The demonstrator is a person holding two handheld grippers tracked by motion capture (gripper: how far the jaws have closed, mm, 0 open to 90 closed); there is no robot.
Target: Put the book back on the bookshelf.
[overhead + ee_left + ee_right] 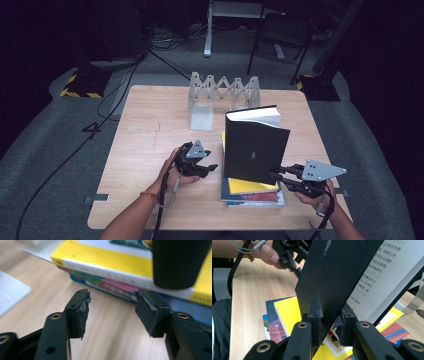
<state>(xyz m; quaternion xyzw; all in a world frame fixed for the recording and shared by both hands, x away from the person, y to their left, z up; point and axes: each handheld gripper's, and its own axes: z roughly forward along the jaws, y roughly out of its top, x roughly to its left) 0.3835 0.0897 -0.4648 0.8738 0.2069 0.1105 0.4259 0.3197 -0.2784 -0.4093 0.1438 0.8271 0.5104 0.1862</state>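
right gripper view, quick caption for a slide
Right tool clamps the cover of an open black book above a yellow book on the wooden table.

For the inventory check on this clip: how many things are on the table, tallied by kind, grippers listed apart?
Books: 4, namely the black book held upright, the yellow book, the colourful book and the blue book stacked flat
Folding rack: 1
Grey sheet: 1
Grippers: 2, the left gripper and the right gripper
Total: 6 things, plus 2 grippers
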